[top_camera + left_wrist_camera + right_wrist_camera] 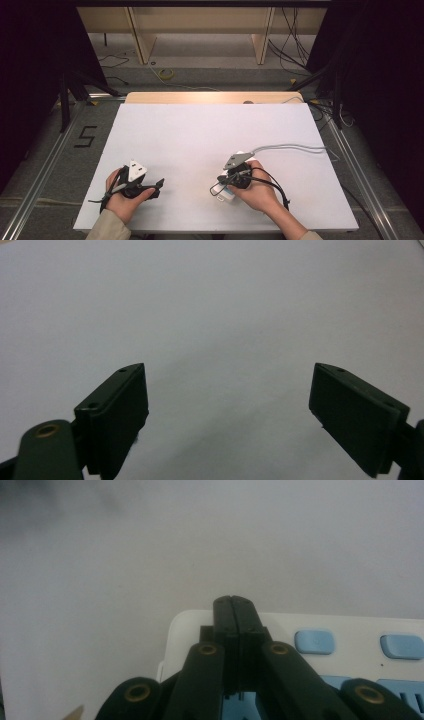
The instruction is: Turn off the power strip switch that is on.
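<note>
A white power strip [224,193] with light-blue switches [314,641] lies near the front right of the white table [210,130]. Its grey cable [290,147] runs off to the right. My right gripper [234,600] is shut, jaws pressed together with nothing between them, tips over the strip's end; I cannot tell whether they touch it. In the high view a hand holds the right gripper [226,181] above the strip. My left gripper [227,375] is open over bare table, nothing between its pads. In the high view the left gripper [156,187] rests at the front left, pointing right.
A wooden strip [210,96] borders the table's far edge. The floor to the left carries a black "5" mark [86,136]. Dark stands and cables [325,107] flank the table's far corners. Wooden furniture legs [142,45] stand at the back.
</note>
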Demonstrator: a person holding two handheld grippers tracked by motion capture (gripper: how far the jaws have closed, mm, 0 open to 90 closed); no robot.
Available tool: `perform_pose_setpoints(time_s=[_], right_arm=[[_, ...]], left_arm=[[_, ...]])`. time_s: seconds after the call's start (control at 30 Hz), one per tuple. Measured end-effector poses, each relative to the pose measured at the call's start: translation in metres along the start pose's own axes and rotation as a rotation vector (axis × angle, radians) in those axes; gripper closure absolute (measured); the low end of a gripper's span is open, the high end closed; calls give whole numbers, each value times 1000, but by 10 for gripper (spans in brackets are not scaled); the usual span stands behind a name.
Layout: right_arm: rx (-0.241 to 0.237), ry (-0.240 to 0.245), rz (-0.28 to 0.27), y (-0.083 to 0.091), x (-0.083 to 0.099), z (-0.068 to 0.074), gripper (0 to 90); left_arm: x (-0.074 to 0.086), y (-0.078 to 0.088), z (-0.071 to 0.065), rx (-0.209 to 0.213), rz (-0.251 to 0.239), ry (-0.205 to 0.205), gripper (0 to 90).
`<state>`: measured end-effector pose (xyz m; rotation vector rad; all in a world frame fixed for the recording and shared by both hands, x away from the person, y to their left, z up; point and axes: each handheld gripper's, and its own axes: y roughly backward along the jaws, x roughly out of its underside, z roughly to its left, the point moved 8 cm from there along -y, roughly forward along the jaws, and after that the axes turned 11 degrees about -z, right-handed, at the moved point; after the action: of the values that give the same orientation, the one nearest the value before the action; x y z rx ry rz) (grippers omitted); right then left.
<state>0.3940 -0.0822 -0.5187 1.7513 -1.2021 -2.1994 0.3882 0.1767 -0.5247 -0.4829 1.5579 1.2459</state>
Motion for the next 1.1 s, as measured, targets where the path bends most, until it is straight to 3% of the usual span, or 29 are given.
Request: perform_pose_setpoints(time_s=[1.1], right_arm=[[9,-26,-12,-1,0,0,900]], left_arm=[[1,-1,-1,5,0,2,156]])
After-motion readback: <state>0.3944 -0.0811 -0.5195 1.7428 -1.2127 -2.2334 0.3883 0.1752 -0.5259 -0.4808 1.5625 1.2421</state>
